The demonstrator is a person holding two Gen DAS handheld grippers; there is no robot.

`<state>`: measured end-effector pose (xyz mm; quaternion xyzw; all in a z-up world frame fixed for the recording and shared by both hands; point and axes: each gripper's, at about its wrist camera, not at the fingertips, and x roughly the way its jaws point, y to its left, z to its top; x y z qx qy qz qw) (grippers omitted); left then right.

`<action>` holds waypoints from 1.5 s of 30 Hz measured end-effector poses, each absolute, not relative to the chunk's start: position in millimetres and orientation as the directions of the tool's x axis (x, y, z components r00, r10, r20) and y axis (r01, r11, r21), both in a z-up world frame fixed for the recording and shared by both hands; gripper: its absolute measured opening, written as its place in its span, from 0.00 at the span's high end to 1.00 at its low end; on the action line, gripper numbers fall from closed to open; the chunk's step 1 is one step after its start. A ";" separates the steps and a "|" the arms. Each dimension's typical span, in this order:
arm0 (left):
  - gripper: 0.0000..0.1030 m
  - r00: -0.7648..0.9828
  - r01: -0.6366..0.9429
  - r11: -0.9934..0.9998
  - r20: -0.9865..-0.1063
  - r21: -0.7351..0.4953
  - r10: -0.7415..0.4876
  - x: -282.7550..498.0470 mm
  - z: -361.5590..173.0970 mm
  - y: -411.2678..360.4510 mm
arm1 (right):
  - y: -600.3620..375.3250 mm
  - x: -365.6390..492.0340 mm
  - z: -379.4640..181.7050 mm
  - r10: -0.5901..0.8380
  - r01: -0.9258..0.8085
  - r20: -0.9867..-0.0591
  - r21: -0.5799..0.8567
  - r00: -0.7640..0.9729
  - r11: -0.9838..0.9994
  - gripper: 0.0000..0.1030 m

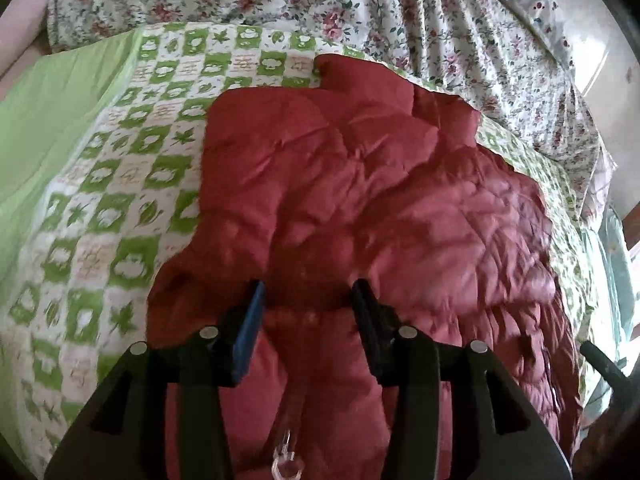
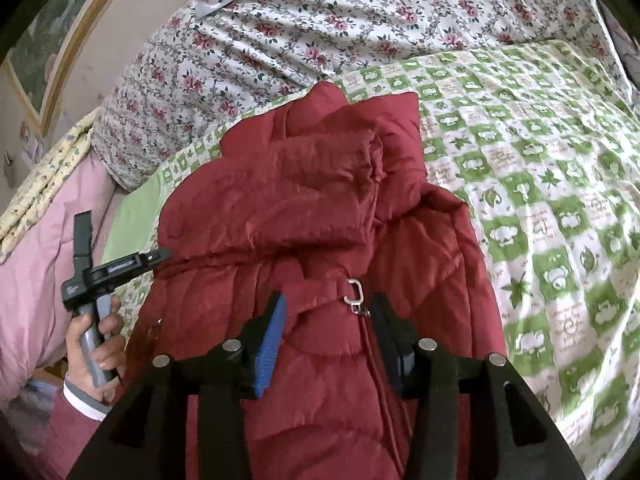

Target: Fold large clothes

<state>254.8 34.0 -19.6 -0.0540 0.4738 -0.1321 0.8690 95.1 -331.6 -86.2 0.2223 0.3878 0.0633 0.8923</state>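
Note:
A dark red padded coat (image 1: 360, 200) lies on a bed over a green and white checked sheet (image 1: 100, 208). In the right wrist view one sleeve (image 2: 304, 184) is folded across the coat's body, and a belt with a metal buckle (image 2: 354, 292) crosses lower down. My left gripper (image 1: 310, 300) hovers over the coat's near part, open, with no cloth pinched between its pads. My right gripper (image 2: 330, 308) is open just above the belt, the buckle near its right finger. At the coat's left edge, a hand (image 2: 96, 340) holds the other tool.
A floral quilt (image 2: 320, 20) is bunched along the far side of the bed. Pink bedding (image 2: 36, 260) lies to the left of it, below a framed picture (image 2: 36, 40) on the wall. A small clear plastic piece (image 1: 286, 464) shows at the bottom of the left wrist view.

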 end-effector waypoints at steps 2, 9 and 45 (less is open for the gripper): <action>0.58 0.505 0.170 0.958 -0.815 -0.231 -0.286 243.0 -21.1 40.2 | -330.7 91.2 -87.0 0.288 0.061 -0.660 0.453 0.694 0.890 0.53; 0.58 0.496 0.148 0.955 -0.816 -0.258 -0.297 209.4 -25.1 55.7 | -328.3 81.1 -89.8 0.293 0.064 -0.660 0.461 0.692 0.885 0.51; 0.38 0.468 0.069 0.966 -0.847 -0.248 -0.251 87.9 -32.2 119.1 | -379.9 -7.7 -121.2 0.190 0.213 -0.744 0.410 0.641 0.887 0.36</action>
